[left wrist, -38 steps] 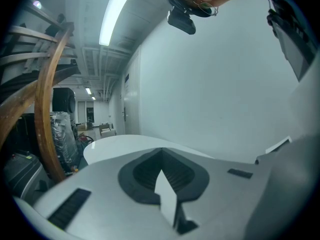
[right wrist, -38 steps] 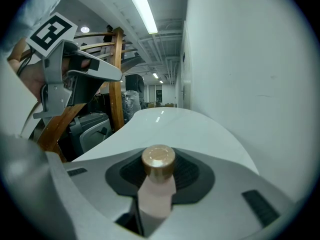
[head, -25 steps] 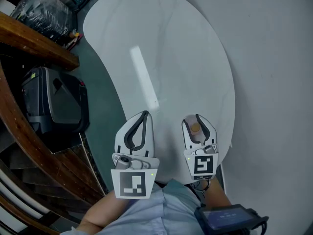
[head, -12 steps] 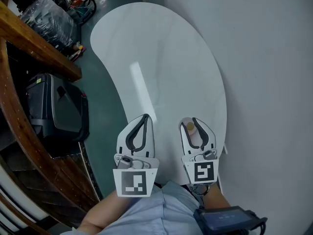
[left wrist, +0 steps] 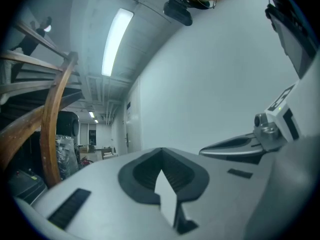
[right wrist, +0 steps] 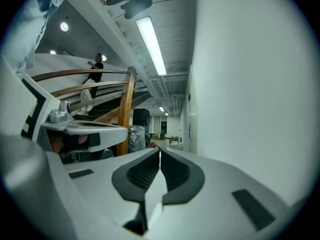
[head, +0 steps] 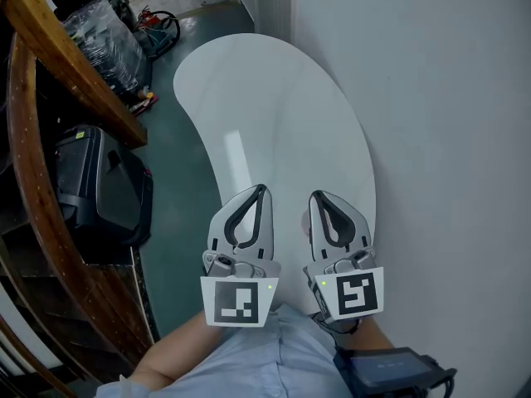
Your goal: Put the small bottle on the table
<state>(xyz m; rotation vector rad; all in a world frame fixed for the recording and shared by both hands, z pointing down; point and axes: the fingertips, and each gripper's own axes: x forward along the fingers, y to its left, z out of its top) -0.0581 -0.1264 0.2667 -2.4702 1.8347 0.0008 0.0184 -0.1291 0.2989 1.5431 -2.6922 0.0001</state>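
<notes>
Both tools hang over the near end of the table [head: 249, 89]. The left gripper [head: 261, 189] has its jaws pressed together on nothing. The right gripper [head: 319, 196], close to the table's right edge by the wall [head: 431, 98], has just been closing its jaws, and they now meet tip to tip with nothing between them. I can't find the small bottle in any view. If it stands on the table, the right gripper hides it from me. From its name I judge it light, stiff, smooth-sided and easy to tip. I would pinch it across the body below the cap, gently.
</notes>
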